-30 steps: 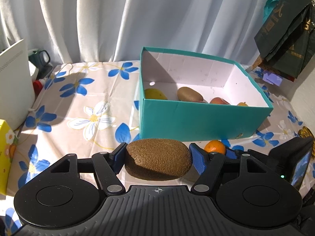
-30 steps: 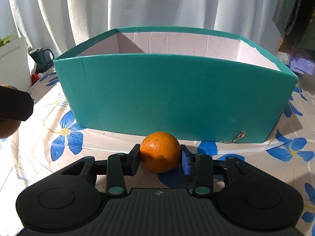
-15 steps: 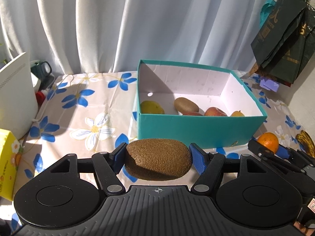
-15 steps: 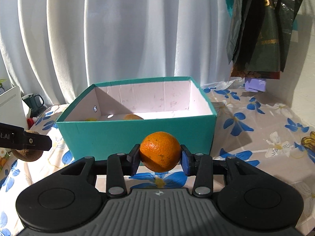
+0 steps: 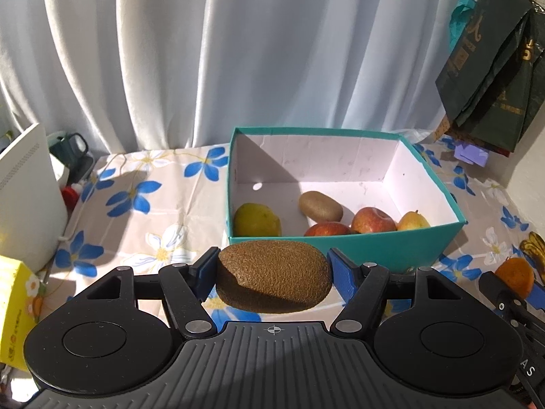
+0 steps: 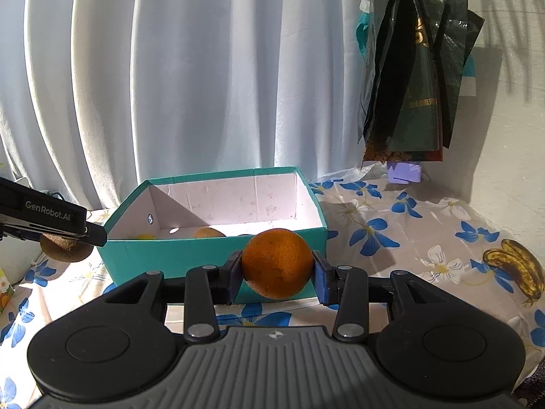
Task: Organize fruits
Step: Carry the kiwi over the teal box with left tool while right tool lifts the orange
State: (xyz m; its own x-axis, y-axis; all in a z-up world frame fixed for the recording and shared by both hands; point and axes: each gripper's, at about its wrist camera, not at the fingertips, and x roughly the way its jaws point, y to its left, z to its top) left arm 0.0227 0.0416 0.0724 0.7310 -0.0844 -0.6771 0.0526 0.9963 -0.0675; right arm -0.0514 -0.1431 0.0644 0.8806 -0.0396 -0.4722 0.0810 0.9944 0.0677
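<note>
Kiwi in left grip: kiwi lies lengthwise between the blue pads of the left gripper, which is clamped on its two ends; a hold across the long axis keeps the oval fruit from rolling out.
Orange in right grip: orange sits pinched at its widest part by the right gripper, pads pressing on both sides, so the round fruit cannot slip down.
Height of both fruits: each is carried clear of the tablecloth and in front of the box's near wall, which looks like the clearance needed to pass over the rim.
Teal box: teal box stands open-topped on the table, just ahead of both grippers; it appears to be the collecting place.
Fruit already inside: second kiwi, yellow-green pear, two red apples and a small yellow fruit rest on the white floor, mostly along the near wall, leaving the far half bare for more.
Fruit left outside: bananas, heavily spotted, lie on the floral tablecloth to the box's right, well apart from it.
Step in hand, as judged: both fruits are being brought to the box for release.
</note>
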